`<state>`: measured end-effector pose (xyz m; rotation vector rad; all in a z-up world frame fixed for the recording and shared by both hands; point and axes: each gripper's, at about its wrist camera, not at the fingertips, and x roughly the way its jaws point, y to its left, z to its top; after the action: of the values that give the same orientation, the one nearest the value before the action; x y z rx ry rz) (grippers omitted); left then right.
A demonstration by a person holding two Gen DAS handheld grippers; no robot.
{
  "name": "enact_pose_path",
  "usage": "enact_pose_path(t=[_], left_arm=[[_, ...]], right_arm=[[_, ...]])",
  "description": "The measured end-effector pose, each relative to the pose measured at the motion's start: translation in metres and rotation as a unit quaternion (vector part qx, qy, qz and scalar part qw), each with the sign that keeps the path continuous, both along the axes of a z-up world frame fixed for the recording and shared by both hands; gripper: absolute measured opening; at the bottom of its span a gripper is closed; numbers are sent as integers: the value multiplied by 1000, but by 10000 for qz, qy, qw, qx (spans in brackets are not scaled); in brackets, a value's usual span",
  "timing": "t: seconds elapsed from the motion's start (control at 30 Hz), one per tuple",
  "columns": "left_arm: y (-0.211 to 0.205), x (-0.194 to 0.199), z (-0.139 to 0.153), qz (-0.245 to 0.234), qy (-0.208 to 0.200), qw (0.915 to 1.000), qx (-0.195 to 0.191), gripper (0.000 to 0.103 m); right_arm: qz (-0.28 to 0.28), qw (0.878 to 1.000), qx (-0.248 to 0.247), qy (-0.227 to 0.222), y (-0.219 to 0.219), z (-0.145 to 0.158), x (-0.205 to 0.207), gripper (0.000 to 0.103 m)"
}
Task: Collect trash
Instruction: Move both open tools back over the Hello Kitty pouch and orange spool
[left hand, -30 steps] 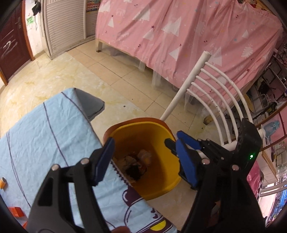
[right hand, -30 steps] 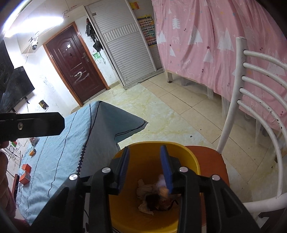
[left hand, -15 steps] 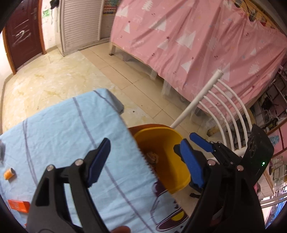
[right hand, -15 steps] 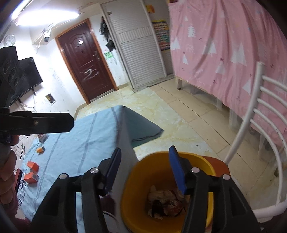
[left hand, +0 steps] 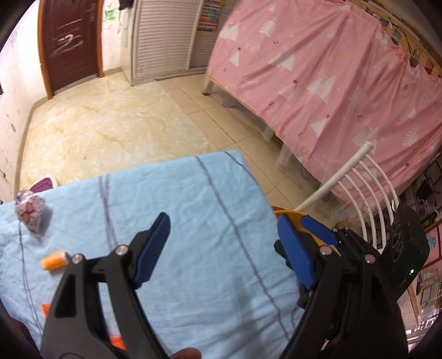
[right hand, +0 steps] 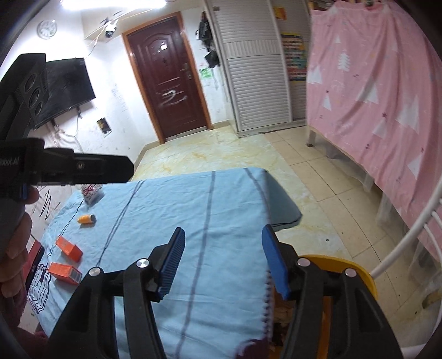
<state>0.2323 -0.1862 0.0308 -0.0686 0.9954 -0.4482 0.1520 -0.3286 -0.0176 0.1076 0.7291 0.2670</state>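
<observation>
My right gripper [right hand: 221, 261] and left gripper [left hand: 222, 248] both gape empty; only the right cam catches two orange boxes [right hand: 68, 249].

Both my wrist cameras look forward and down over the blue tablecloth [left hand: 193, 221] from close above. Both views share the table, the brown door [right hand: 168, 80] and the pink curtain [left hand: 331, 82].

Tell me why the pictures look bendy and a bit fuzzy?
Both views come through a fisheye lens, so straight things curve and the corners go black. In the left wrist view the door and pink curtain are smeared by motion blur. In the right wrist view the ceiling light glares pure white, while the blue tablecloth stays fairly sharp.
</observation>
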Motion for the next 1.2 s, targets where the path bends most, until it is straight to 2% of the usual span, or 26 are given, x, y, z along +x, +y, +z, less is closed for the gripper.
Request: enact_pose_path(t=[0.2,0.27,0.67,0.93,1.03,1.2], left_arm=[[40,5,2,311,-54,9994,109,77],[55,9,2,445,-58,9989,147,79],[150,26,-6,1129,-36,9929,381,80],[189,36,-15,1334,86,9904,357,80],[204,41,-20,1421,130,9890,385,85],[223,52,-28,1542,234,9867,457,86]], right_arm=[[322,9994,-107,24,40,2,10,58],[428,9990,-148,33,52,3,14,58],[1135,9926,-418,98,139,6,33,60],[1543,9863,-541,225,191,1,44,60],[1681,9837,-577,288,209,-3,48,61],[1885,9792,-624,411,234,-11,56,61]])
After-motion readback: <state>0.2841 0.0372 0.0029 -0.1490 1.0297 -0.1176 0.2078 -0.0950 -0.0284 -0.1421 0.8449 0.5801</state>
